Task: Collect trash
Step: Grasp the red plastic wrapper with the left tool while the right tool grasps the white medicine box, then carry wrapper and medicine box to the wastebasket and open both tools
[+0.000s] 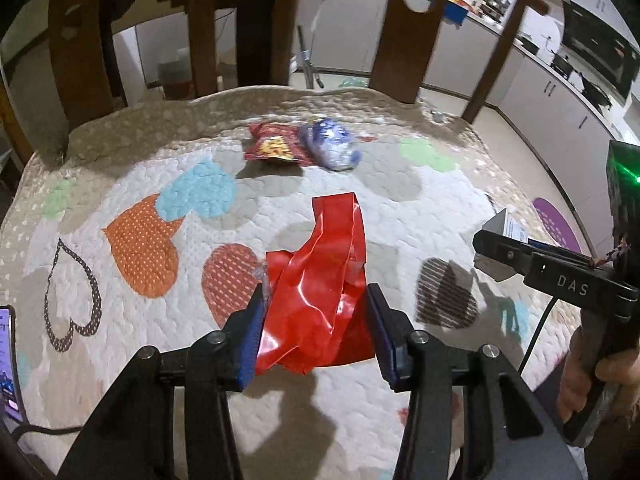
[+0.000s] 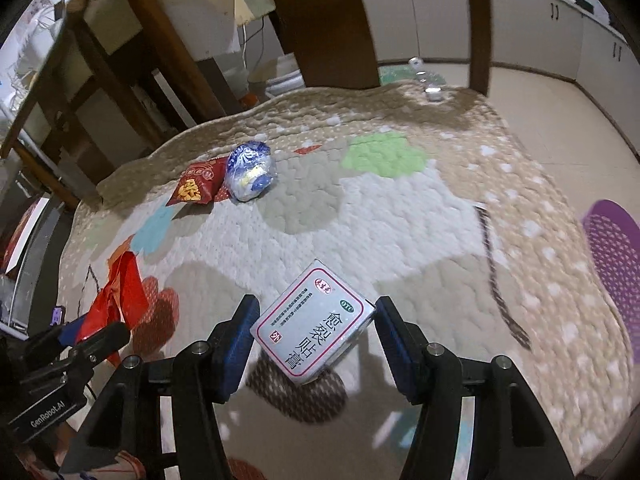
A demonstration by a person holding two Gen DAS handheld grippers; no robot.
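My left gripper (image 1: 316,312) is shut on a crumpled red plastic wrapper (image 1: 320,280) and holds it above the quilt; it also shows in the right wrist view (image 2: 120,292). My right gripper (image 2: 314,332) is shut on a small white medicine box (image 2: 314,322) with red-edged label, lifted off the quilt; the box shows in the left wrist view (image 1: 498,236) too. Farther back on the quilt lie a red snack packet (image 1: 274,146) (image 2: 196,186) and a crumpled blue-and-white wrapper (image 1: 330,144) (image 2: 250,172), touching each other.
A quilted heart-patterned cover (image 1: 200,208) (image 2: 400,220) lies over the floor. Dark wooden chair legs (image 1: 404,32) (image 2: 320,20) stand at its far edge. A purple perforated basket (image 2: 616,264) sits at the right. A phone (image 1: 8,364) lies at the left edge. Kitchen cabinets (image 1: 560,96) stand beyond.
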